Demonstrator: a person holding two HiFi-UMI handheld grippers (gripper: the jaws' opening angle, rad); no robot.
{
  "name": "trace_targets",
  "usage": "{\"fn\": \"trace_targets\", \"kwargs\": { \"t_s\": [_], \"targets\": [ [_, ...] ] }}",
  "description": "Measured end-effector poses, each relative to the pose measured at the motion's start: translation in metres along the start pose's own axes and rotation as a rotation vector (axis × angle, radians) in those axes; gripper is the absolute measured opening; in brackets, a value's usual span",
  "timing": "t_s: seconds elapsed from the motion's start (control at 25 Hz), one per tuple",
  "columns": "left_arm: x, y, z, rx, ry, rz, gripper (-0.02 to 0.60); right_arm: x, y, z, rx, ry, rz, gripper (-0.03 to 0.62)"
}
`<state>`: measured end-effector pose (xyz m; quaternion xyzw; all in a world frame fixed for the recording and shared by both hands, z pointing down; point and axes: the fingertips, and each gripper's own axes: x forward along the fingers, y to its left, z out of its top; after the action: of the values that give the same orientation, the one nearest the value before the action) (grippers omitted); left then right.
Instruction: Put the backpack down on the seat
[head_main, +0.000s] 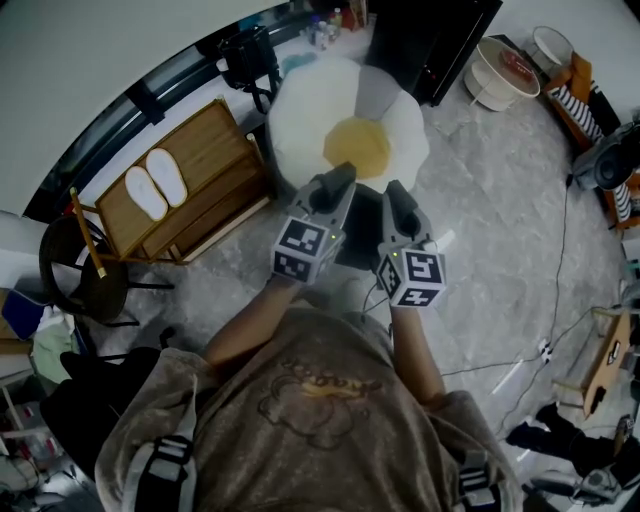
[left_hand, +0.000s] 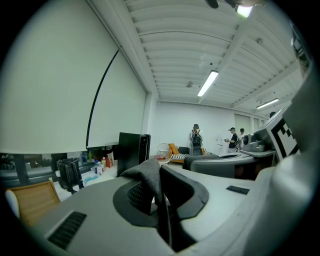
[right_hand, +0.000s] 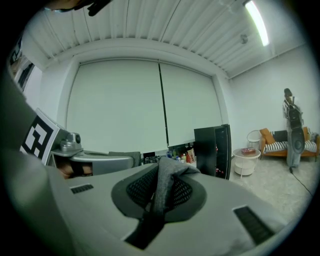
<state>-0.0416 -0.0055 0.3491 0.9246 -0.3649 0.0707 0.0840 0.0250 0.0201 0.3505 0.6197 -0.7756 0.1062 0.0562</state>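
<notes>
The seat (head_main: 305, 110) is a white, fried-egg-shaped cushion with a yellow centre, on the floor just beyond my two grippers. The dark backpack (head_main: 362, 235) hangs between and under the grippers, mostly hidden by them. My left gripper (head_main: 338, 182) is shut on a fold of the backpack's grey fabric (left_hand: 148, 181), which sticks up between its jaws. My right gripper (head_main: 394, 198) is shut on another grey fold (right_hand: 165, 189). Both point forward toward the near edge of the seat.
A wooden rack (head_main: 195, 185) bearing white slippers stands left of the seat, and a black chair (head_main: 90, 275) is farther left. A black cabinet (head_main: 432, 40) and a white round table (head_main: 498, 78) are behind. Cables (head_main: 560, 330) run across the floor at right.
</notes>
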Motion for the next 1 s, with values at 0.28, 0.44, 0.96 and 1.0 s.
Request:
{"fn": "trace_targets", "kwargs": {
  "t_s": [0.28,0.44,0.96,1.0],
  "targets": [
    [0.036,0.025,0.005,-0.009,-0.003,0.013,0.031,0.039,-0.019,0.008,-0.011,0.006,0.007,0.032],
    [0.061,0.044,0.007,-0.016,-0.012,0.039,0.031,0.068,-0.031,0.01,-0.015,0.012,0.028,0.032],
    [0.171,0.087,0.016,-0.02,0.013,0.098,0.031,0.166,-0.099,0.02,-0.006,0.052,0.098,0.032],
    [0.181,0.089,0.019,-0.022,0.014,0.102,0.031,0.174,-0.106,0.023,-0.006,0.055,0.103,0.032]
  ]
}}
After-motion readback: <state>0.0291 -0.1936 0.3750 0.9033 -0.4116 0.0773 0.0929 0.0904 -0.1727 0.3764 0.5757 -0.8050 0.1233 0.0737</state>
